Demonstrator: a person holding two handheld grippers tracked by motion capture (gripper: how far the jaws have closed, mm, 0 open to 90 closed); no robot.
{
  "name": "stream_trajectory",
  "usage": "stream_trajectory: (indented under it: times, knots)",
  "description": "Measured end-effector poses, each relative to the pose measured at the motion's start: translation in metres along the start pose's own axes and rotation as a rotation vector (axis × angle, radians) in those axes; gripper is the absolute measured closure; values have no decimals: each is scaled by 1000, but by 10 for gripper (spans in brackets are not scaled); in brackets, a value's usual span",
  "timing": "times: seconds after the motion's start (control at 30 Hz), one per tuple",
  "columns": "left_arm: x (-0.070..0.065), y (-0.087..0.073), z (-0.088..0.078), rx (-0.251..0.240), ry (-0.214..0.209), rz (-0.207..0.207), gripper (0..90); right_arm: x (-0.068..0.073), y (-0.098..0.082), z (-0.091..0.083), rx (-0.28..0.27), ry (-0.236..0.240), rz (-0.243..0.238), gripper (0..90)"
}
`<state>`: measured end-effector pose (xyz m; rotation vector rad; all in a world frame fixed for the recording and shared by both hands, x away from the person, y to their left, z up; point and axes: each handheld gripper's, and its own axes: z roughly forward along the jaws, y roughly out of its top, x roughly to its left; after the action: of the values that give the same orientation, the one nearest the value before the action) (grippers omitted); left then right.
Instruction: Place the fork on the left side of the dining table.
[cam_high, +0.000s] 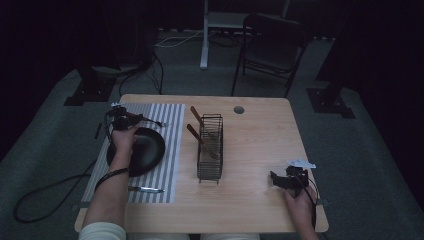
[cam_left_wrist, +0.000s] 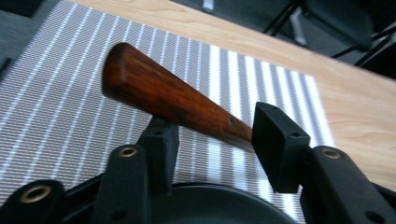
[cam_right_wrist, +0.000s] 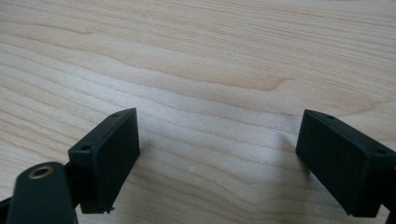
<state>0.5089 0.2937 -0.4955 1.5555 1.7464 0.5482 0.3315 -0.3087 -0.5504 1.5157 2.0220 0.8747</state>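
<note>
The wooden-handled fork (cam_left_wrist: 173, 100) lies across the far rim of the black plate (cam_high: 142, 150), its tines reaching out over the striped placemat (cam_high: 170, 125). In the left gripper view its brown handle passes between the jaws of the left gripper (cam_left_wrist: 212, 140), which stand apart around it with a gap at the far pad, so the gripper is open rather than clamped. The fork looks light and stiff, with a smooth lacquered handle that may slip or roll; the thick middle of the handle seems the best place to grip. The plate rim under it could tip it. A knife (cam_high: 146, 189) lies on the placemat near the desk (cam_high: 260, 140) edge. The wire caddy (cam_high: 210, 147) with two more wooden handles stands to the right, leaving open room. The right gripper (cam_right_wrist: 217, 156) rests open over bare wood.
</note>
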Motion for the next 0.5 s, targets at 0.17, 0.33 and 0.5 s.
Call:
stream_trajectory:
  times: [0.17, 0.33, 0.5]
  knots:
    - [-1, -1, 4, 3, 47, 39, 363, 0, 0, 0, 0, 0, 0, 132]
    - [0, -3, 4, 32, 84, 60, 363, 0, 0, 0, 0, 0, 0, 132]
    - [-3, -7, -2, 34, 57, 73, 363, 0, 0, 0, 0, 0, 0, 132]
